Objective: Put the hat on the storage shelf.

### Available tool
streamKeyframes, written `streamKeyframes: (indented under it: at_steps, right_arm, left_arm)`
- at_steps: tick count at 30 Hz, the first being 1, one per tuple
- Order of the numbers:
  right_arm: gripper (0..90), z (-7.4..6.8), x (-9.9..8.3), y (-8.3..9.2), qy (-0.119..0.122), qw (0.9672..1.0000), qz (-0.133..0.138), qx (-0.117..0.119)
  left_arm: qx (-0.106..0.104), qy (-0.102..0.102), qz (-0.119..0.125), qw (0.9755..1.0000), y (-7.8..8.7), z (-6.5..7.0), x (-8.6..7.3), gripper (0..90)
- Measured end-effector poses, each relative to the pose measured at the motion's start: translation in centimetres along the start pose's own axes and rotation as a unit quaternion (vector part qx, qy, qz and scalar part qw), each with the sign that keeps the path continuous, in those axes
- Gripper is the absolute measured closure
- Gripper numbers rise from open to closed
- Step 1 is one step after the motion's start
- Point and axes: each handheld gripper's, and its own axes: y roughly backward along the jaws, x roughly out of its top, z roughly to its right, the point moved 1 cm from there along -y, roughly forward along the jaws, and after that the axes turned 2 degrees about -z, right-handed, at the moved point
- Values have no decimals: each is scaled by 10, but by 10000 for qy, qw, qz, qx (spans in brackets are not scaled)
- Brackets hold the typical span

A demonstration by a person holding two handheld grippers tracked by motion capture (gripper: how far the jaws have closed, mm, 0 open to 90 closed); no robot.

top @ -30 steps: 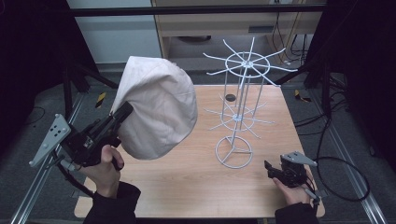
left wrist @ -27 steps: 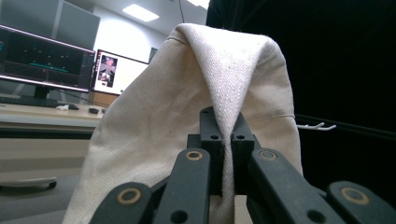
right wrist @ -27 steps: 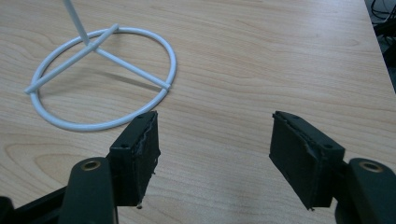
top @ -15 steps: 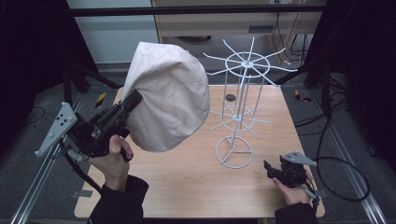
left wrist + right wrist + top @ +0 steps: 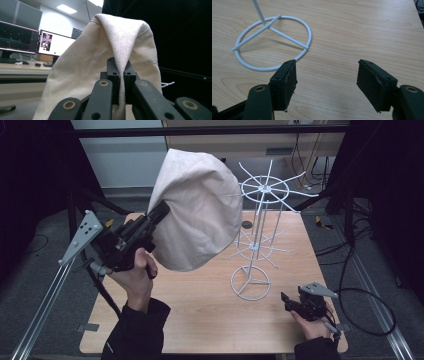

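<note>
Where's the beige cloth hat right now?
In the high view the beige hat hangs in the air left of the white wire rack, pinched by the left tongs above the table.

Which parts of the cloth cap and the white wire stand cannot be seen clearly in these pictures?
- High view: the cloth cap covers the left arms of the wire stand.
- Left gripper view: the left tool hides the pinched cap edge; the bottom cuts the cap off.
- Right gripper view: the top edge cuts the stand's pole above its base ring; the right tool is open.
</note>
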Motion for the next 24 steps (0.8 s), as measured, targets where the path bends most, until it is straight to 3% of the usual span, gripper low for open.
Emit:
streamKeyframes:
  at_steps: [9,15,24]
  right_arm:
    - [322,1,0,0,8,10000,24,10]
    - [321,2,-1,0,17,10000,26,8]
    - [320,2,-1,-1,34,10000,19,-6]
  left_arm:
    - [-32,101,-192,9998,-20,-1,-15,879]
    - [-24,231,-258,9994,-19,-8,-22,879]
    - [78,233,-496,9985,-13,-19,-37,878]
